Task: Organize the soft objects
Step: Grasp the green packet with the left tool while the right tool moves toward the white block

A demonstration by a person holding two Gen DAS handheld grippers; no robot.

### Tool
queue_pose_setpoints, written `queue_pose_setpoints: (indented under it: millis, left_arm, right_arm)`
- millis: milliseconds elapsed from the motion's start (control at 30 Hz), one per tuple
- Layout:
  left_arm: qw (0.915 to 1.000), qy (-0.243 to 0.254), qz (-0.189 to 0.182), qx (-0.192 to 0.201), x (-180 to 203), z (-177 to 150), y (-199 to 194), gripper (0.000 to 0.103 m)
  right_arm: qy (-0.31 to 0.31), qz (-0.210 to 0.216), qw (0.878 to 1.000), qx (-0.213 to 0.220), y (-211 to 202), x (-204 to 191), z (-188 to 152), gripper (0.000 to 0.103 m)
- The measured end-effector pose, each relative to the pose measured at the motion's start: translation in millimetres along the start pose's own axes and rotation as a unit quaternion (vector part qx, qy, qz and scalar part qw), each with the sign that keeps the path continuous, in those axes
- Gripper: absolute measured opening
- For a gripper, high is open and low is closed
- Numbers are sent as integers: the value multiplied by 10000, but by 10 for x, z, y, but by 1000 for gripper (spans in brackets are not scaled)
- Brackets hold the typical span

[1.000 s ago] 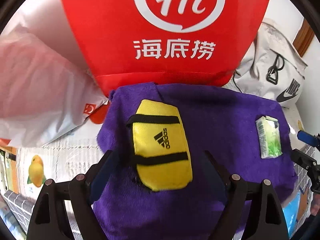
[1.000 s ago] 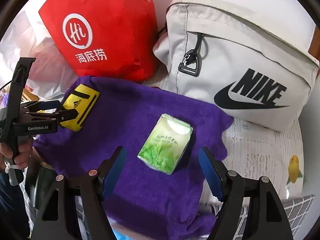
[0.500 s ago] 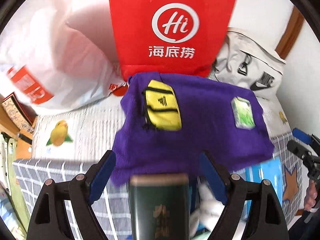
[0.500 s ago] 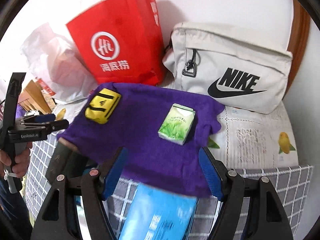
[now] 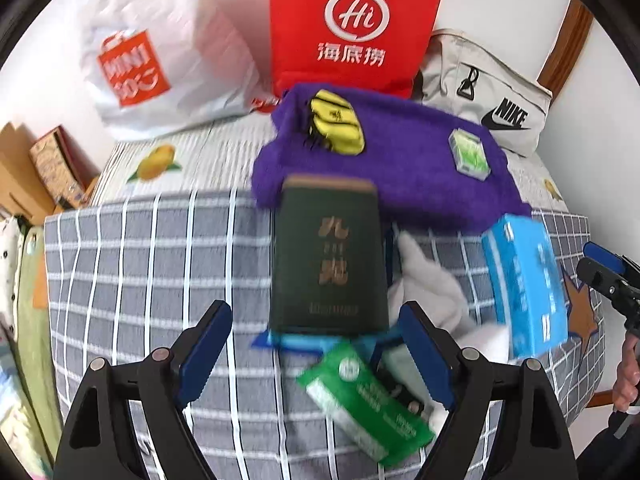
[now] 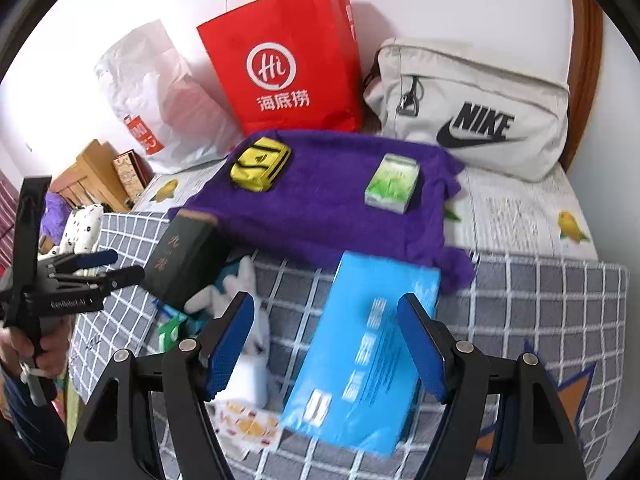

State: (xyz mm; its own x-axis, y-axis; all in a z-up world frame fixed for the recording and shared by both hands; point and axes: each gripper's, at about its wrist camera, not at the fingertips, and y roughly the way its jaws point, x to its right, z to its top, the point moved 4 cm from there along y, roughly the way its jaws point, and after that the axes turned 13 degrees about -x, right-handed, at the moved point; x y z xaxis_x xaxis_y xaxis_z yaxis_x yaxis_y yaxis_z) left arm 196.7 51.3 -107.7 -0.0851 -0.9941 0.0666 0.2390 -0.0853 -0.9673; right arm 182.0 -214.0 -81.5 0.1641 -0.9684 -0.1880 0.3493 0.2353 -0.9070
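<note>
Soft items: yellow pouch (image 5: 336,128) and green tissue pack (image 5: 469,154) now sit on the purple towel (image 5: 400,184) at the back of the bed, well apart from each other, nothing gripping them. Change over the last second: both grippers pulled back from the towel toward the near pile on the checked blanket (image 5: 160,264). Left gripper (image 5: 316,356) is wide open and empty, lined up on the dark green pack (image 5: 328,256); a second green packet (image 5: 364,400) lies just below it. Right gripper (image 6: 326,348) is also wide open and empty, over the blue tissue pack (image 6: 368,352), with a white plush toy (image 6: 248,320) beside it. My read: two placements done, next pickups are being set up, likely the dark green and blue packs. Frames are motion-blurred, so contact can't be confirmed.
</note>
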Motion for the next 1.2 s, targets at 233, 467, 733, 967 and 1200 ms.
queue_pose_setpoints:
  millis: [233, 467, 733, 967, 1200]
  left_arm:
    - [9983, -368, -286, -354, 3, -463, 320, 85]
    - [9923, -933, -559, -600, 43, -772, 605, 85]
    - [9929, -1050, -292, -487, 186, -803, 715, 85]
    - [9972, -682, -160, -249, 322, -714, 700, 51]
    - [9978, -591, -297, -89, 164, -726, 582, 43]
  right_arm:
    - [-16, 91, 9999, -87, -32, -43, -238, 74]
    - [-240, 120, 9992, -288, 53, -41, -401, 74]
    - [-296, 141, 9981, -523, 255, 57, -521, 74]
    - [-213, 142, 9983, -521, 270, 114, -577, 74]
    - [-170, 167, 9986, -482, 254, 125, -586, 74]
